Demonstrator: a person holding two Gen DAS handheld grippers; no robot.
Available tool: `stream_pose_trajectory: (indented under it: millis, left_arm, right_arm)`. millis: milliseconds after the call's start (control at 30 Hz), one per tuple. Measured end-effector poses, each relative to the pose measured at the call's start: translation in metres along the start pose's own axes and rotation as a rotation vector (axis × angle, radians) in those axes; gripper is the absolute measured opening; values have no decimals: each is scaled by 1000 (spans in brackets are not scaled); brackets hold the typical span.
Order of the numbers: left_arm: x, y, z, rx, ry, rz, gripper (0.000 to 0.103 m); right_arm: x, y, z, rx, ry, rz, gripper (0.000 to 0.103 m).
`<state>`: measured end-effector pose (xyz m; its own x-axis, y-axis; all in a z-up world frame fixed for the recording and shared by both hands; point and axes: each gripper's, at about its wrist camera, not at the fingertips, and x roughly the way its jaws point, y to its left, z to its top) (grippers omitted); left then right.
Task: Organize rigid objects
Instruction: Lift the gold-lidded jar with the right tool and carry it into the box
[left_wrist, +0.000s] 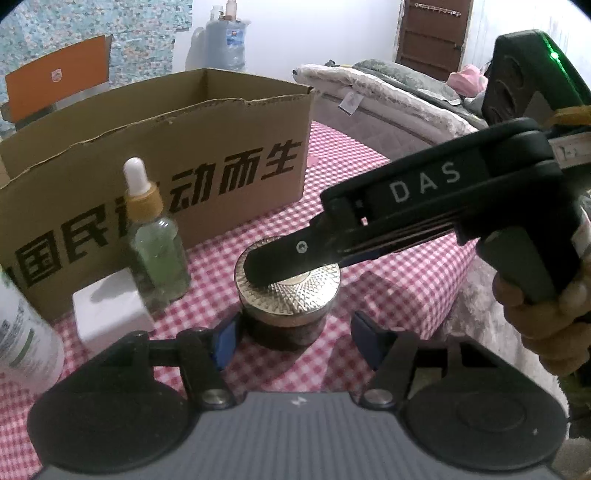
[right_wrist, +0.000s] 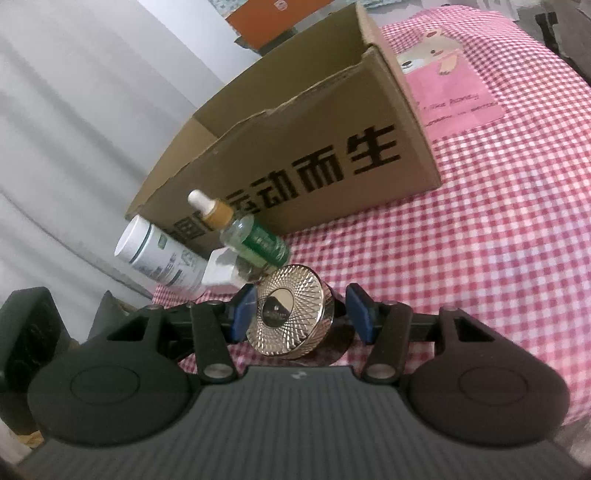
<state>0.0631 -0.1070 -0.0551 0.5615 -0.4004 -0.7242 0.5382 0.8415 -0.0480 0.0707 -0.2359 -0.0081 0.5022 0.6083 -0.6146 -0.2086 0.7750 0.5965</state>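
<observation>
My right tongs (right_wrist: 301, 314) straddle, unclamped, the upright gold-lidded jar (right_wrist: 291, 319), lid facing up; my left tongs (left_wrist: 295, 338) spread.

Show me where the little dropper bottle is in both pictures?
Left wrist view: the dropper bottle stands left of centre, before the cardboard box, behind the white block.
Right wrist view: the dropper bottle is left of centre, leaning in the picture, above the gold-lidded jar.
Shared landmark: the cardboard box with black lettering.
</observation>
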Motion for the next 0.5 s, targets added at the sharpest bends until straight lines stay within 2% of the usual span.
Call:
stream_pose_trajectory:
  millis: [200,500]
  left_arm:
    - [-6,2,-2,1,-9,30,64]
    - [10,1,8,21,5,38,65]
  right_arm:
    - [2,4,-1,-6,1,16,54]
    - [-9,-6,-5,61,-7,22,54]
